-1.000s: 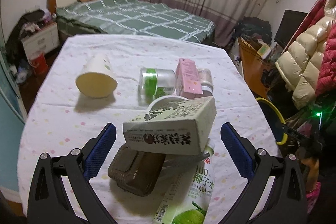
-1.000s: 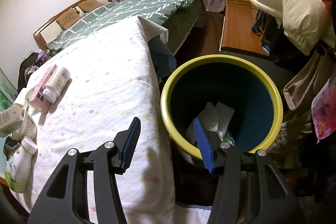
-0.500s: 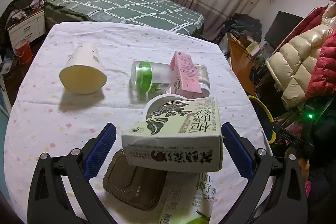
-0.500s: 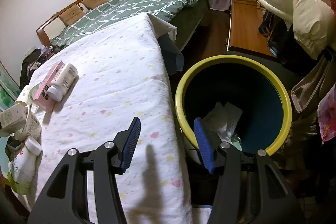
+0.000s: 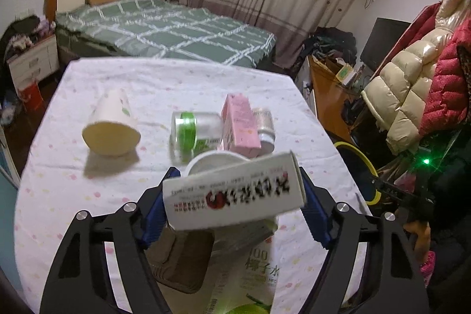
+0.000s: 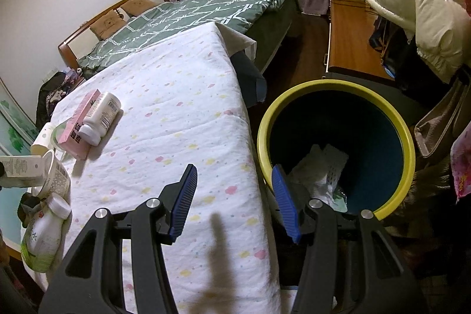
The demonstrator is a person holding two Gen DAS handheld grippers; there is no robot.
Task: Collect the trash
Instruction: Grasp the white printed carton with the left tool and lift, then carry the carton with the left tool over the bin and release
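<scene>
I see a white carton (image 5: 234, 193) w/ black and red print between my left gripper's (image 5: 235, 211) blue pads. Beyond it: pink box (image 5: 240, 125), green-banded clear jar (image 5: 195, 130). White tablecloth (image 6: 182, 108) w/ pastel spots. Bin (image 6: 335, 149) by right gripper (image 6: 235, 202): yellow rim, dark blue inside.

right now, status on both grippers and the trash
Left gripper just closed on the white printed carton, lifted. Right gripper open, empty, beside the yellow-rimmed dark bin. Path to the bin looks clear.

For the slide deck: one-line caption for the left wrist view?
Left tongs shut on a white drink carton, raised above remaining trash on the table.
</scene>
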